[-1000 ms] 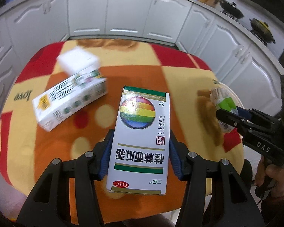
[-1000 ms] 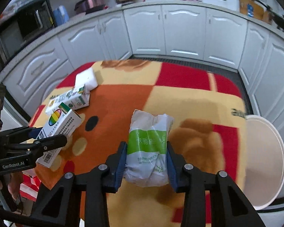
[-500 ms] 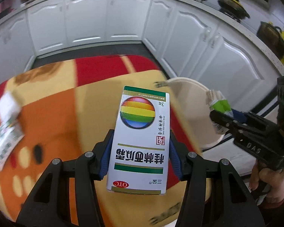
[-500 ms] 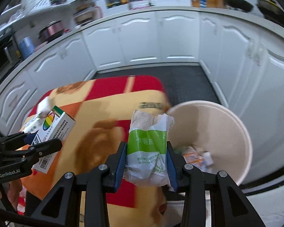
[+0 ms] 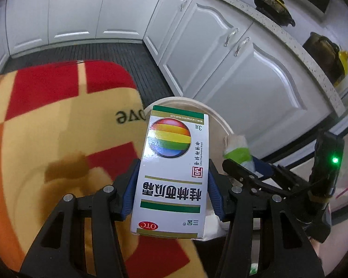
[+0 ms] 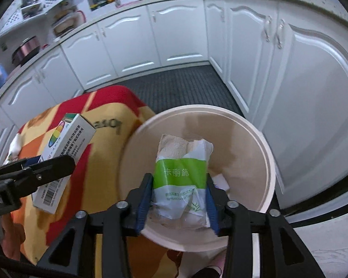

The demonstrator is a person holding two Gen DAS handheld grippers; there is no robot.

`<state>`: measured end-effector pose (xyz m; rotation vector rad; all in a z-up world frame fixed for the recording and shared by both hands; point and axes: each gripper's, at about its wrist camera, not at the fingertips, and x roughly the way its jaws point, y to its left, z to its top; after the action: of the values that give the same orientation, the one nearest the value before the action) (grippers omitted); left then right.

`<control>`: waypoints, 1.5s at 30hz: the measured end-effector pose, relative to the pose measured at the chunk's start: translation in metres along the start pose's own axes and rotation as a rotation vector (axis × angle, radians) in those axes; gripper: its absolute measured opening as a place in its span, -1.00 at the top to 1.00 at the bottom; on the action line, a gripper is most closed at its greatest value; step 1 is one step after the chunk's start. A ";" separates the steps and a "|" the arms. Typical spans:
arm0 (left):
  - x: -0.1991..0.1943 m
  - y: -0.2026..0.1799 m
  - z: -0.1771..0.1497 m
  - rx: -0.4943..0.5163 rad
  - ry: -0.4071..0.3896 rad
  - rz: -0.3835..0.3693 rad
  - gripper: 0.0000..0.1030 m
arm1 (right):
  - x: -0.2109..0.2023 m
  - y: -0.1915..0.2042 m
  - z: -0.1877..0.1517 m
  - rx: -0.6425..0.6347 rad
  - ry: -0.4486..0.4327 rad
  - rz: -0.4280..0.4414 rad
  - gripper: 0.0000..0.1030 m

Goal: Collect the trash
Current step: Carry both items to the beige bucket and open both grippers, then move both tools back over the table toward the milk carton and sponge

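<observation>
My left gripper (image 5: pixel 170 192) is shut on a white medicine box (image 5: pixel 171 169) with a rainbow ball print, held at the table's right edge in front of the beige trash bin (image 5: pixel 220 122). My right gripper (image 6: pixel 179 192) is shut on a crumpled green-and-white tissue packet (image 6: pixel 181 180), held over the open bin (image 6: pixel 264 153), which holds some white scraps (image 6: pixel 220 180). The box (image 6: pixel 65 148) and left gripper (image 6: pixel 32 173) show at left in the right wrist view. The packet (image 5: pixel 237 150) and right gripper (image 5: pixel 248 173) show at right in the left wrist view.
The table carries a red, orange and yellow checked cloth (image 5: pixel 46 139) with "love" lettering. White kitchen cabinets (image 6: pixel 150 39) line the far side and the right, with a dark ribbed floor mat (image 6: pixel 181 85) between. Pots (image 5: pixel 273 7) stand on the counter.
Both grippers have swung right from over the table to the bin beside it, carrying the box and the packet. The packet now hangs over the bin's opening.
</observation>
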<state>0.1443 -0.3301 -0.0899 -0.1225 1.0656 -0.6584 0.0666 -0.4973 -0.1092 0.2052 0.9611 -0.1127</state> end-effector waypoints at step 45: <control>-0.159 0.157 -0.070 -0.011 -0.094 0.317 -0.37 | -0.009 0.148 -0.021 -0.167 0.058 0.240 -0.27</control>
<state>0.1046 -0.1007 -0.0653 0.0074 0.9719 -0.3574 0.0722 -0.3485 -0.0955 0.1689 0.9913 0.1947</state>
